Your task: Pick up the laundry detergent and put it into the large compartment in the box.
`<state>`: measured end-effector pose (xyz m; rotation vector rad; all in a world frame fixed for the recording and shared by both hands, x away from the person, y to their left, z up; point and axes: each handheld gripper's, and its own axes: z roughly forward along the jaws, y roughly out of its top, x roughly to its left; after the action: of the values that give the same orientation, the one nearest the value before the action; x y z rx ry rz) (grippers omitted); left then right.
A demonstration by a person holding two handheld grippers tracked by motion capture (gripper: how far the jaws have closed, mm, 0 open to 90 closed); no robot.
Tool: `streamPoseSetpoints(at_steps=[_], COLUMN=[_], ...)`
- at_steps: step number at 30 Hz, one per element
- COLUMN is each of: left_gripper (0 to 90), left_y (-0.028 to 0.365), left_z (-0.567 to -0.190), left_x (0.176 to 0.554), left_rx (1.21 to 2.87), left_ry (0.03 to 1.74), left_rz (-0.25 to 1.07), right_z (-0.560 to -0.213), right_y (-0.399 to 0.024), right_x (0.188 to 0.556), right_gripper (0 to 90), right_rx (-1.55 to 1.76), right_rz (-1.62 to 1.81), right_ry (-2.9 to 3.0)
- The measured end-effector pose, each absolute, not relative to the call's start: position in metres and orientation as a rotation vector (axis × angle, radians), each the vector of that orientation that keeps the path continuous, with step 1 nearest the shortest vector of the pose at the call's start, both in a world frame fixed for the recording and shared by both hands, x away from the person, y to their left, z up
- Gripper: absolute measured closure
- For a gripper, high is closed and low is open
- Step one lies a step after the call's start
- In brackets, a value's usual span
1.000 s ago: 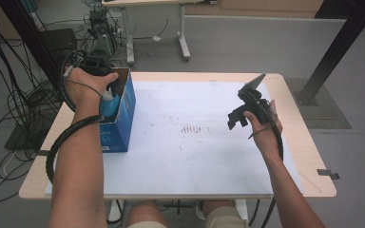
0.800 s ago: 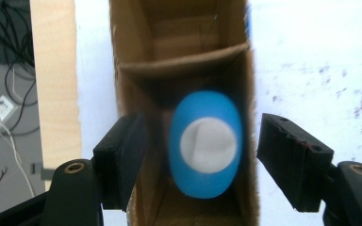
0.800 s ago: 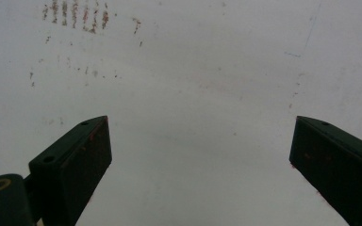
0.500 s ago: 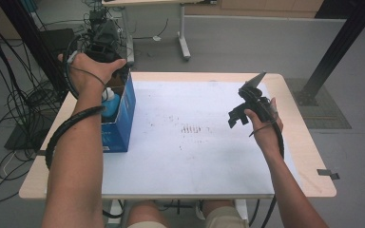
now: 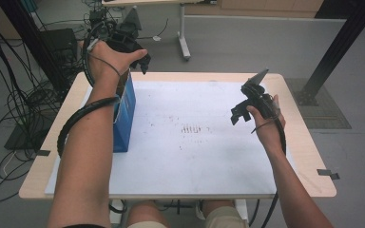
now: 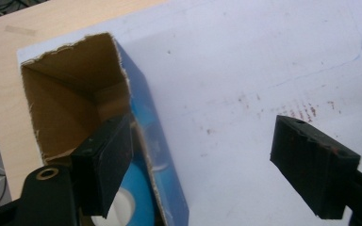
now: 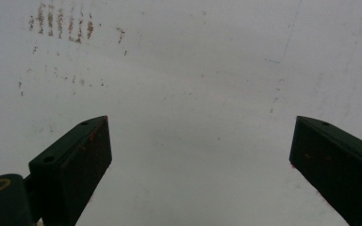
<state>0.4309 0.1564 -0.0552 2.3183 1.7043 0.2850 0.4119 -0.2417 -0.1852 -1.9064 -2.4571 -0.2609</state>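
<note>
My left gripper (image 5: 138,54) hangs above the open blue carton (image 5: 123,111) at the frame's upper left, jaws just opening, empty; right gripper (image 5: 247,107) wide open, empty, over the table (image 5: 180,161).

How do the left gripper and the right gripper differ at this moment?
The left gripper hangs above the open blue box, its jaws just opening; the right gripper hovers over the bare white mat. The left is held at the table's far edge, the right nearer the middle. Both are open and hold nothing.

Grey floor (image 5: 247,42), black cables (image 5: 9,95) at left, white desk legs (image 5: 184,35) behind, black post (image 5: 335,52) at right
</note>
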Motion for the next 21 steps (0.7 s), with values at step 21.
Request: streamPoseSetpoints(at_steps=[21], left_gripper=[21.2], left_y=[0.13], left_z=[-0.048], left_x=[0.438], left_rx=[2.359], left_ry=[1.638], left_rz=[0.304], right_z=[-0.18], right_y=[-0.243], right_x=[0.417], right_gripper=[6.1], right_rx=[-1.915], right_rz=[-0.258], right_ry=[-2.46])
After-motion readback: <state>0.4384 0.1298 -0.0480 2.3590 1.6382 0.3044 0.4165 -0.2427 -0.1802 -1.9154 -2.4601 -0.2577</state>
